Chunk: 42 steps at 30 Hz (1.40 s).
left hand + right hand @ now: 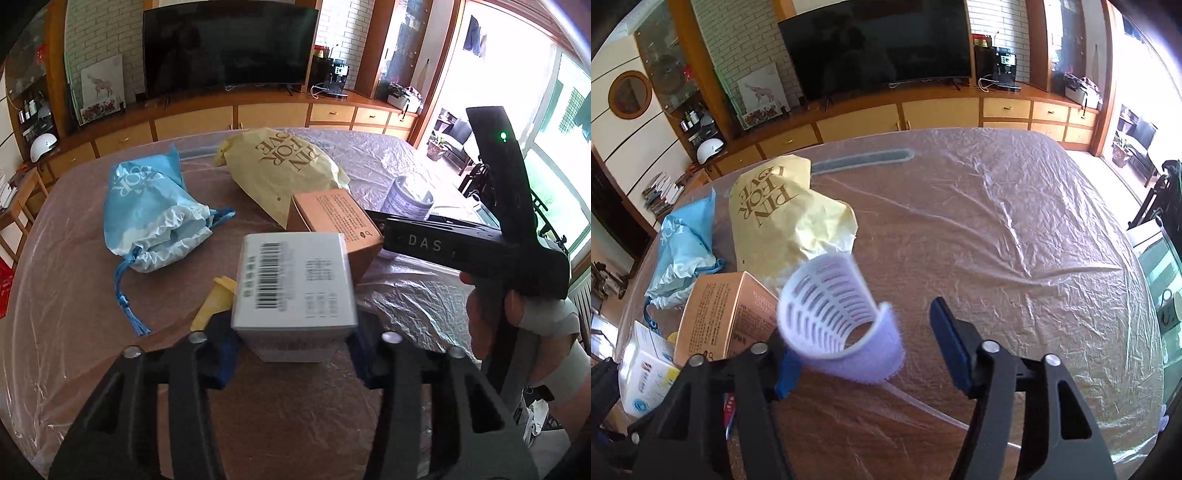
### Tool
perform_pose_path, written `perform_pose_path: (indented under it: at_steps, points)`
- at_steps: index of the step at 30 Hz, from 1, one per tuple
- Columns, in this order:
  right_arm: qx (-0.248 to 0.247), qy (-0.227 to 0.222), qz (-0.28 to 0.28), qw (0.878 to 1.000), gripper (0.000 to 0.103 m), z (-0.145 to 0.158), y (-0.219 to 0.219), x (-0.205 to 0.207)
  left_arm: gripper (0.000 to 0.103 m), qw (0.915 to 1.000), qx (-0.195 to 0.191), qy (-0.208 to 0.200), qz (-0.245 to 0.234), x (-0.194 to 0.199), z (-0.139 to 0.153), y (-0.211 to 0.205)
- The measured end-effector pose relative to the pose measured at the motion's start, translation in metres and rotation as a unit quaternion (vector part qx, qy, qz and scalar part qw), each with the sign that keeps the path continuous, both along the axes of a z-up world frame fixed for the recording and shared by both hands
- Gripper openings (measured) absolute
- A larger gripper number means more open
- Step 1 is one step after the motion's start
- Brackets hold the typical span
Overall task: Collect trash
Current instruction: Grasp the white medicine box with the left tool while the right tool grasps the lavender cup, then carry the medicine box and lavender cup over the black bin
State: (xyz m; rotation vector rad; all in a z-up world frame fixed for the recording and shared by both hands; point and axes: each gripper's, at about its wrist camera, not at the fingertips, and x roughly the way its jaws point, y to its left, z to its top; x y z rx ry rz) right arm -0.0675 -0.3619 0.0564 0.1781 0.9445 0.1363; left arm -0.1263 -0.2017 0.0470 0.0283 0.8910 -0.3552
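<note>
My left gripper (291, 343) is shut on a white barcode box (295, 288) and holds it over the table. An orange-brown carton (338, 229) lies just beyond it, with a yellow paper bag (280, 173) and a blue drawstring bag (147, 214) behind. My right gripper (864, 350) is open; a purple hair roller (838, 317) sits between its fingers, against the left one and blurred. The roller also shows in the left wrist view (406, 199). The carton (716, 314), yellow bag (783, 225) and blue bag (683, 251) show at the right wrist view's left.
The round table (1015, 229) is covered in crinkled clear plastic. A small yellow piece (218, 302) lies left of the white box. A TV cabinet (221, 122) stands beyond the table. The right hand and its gripper body (498, 251) are at right.
</note>
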Motion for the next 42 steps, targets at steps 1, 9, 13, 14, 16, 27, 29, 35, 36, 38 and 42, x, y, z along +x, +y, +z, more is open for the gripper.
perform_pose_path:
  at_steps: [1, 9, 13, 14, 16, 27, 29, 35, 36, 38, 42]
  points:
    - [0.010, 0.000, -0.001, 1.000, 0.052, 0.000, -0.002, 0.000, 0.047, 1.0000, 0.001, -0.002, -0.001, 0.000, 0.002, -0.001]
    - [0.105, 0.010, 0.000, 0.994, 0.043, -0.002, -0.020, -0.005, 0.047, 0.9996, -0.018, 0.003, -0.020, -0.003, 0.006, -0.001]
    - [0.097, 0.006, 0.010, 0.995, 0.041, -0.002, -0.017, -0.005, 0.047, 0.9997, -0.017, 0.000, -0.017, -0.006, 0.007, 0.000]
    - [0.096, 0.006, 0.009, 0.995, 0.041, -0.002, -0.016, -0.005, 0.047, 0.9997, -0.020, 0.001, -0.015, -0.006, 0.007, 0.001]
    - [0.105, 0.007, 0.012, 0.994, 0.041, -0.002, -0.017, -0.006, 0.047, 0.9997, -0.023, 0.001, -0.010, -0.007, 0.009, 0.003]
    - [0.151, -0.009, 0.009, 0.988, 0.041, 0.010, -0.033, -0.022, 0.047, 0.9994, -0.034, -0.003, 0.003, -0.015, 0.016, 0.015]
    - [0.148, -0.013, 0.015, 0.989, 0.041, 0.018, -0.033, -0.029, 0.047, 0.9993, -0.036, -0.006, 0.003, -0.017, 0.018, 0.018]
    - [0.146, -0.019, 0.037, 0.988, 0.041, 0.034, -0.033, -0.053, 0.047, 0.9993, -0.036, -0.005, 0.008, -0.023, 0.020, 0.028]
    - [0.144, -0.018, 0.041, 0.989, 0.041, 0.036, -0.032, -0.059, 0.047, 0.9993, -0.035, -0.005, 0.010, -0.024, 0.020, 0.030]
    - [0.141, -0.017, 0.049, 0.989, 0.041, 0.039, -0.030, -0.068, 0.047, 0.9993, -0.035, -0.003, 0.011, -0.026, 0.020, 0.033]
    - [0.138, -0.014, 0.064, 0.988, 0.041, 0.044, -0.025, -0.088, 0.047, 0.9993, -0.035, -0.001, 0.015, -0.033, 0.020, 0.042]
